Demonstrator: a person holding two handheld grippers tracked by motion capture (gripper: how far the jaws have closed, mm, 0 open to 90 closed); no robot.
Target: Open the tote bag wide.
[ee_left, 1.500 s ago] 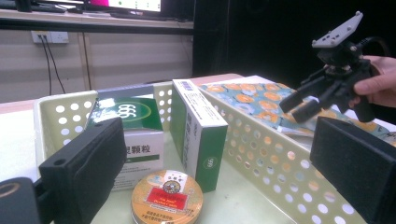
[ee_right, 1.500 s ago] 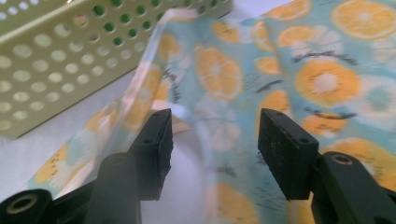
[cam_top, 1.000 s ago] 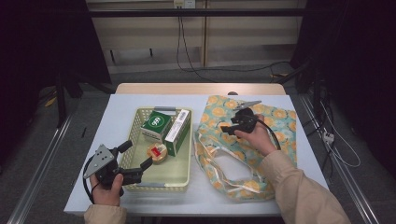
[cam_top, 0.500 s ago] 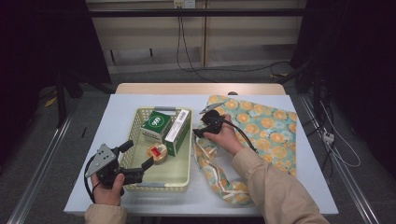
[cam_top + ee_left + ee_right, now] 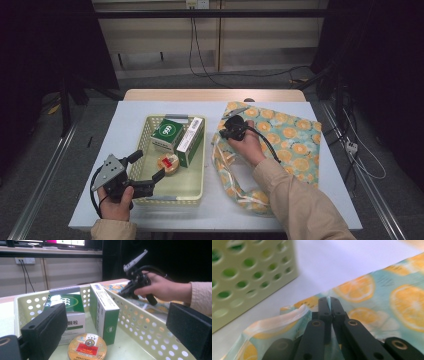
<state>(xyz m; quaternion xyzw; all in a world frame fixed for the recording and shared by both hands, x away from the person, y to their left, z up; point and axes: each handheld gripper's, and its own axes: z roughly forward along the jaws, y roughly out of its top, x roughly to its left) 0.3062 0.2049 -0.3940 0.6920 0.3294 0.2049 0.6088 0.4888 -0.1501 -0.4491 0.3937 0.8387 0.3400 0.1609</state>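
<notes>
The white rectangular table (image 5: 125,125) carries everything. On its 3 o'clock half lies the large bag of thin plastic printed with orange slices on pale teal (image 5: 292,142), its mouth edge turned toward the basket. At 9 o'clock from the bag, just beside it, stands the pale green perforated plastic basket (image 5: 192,192).

Inside the basket, the white and green carton with a round green logo (image 5: 167,134) lies at 12 o'clock, and the tall narrow white and green box (image 5: 190,141) stands on edge at its 3 o'clock side, touching it. At 6 o'clock from the two sits the small round tin with a gold rim and red label (image 5: 168,163).

The right gripper (image 5: 329,301) is at the bag's 10 o'clock corner, near the basket wall. Its jaws have just been closing and are now clenched together on the bag's edge, with the printed film pinched between the tips.

The left gripper (image 5: 147,169) rests at the basket's 7 o'clock corner, jaws spread wide and released, grasping nothing; the tin lies between them but apart from both pads.
</notes>
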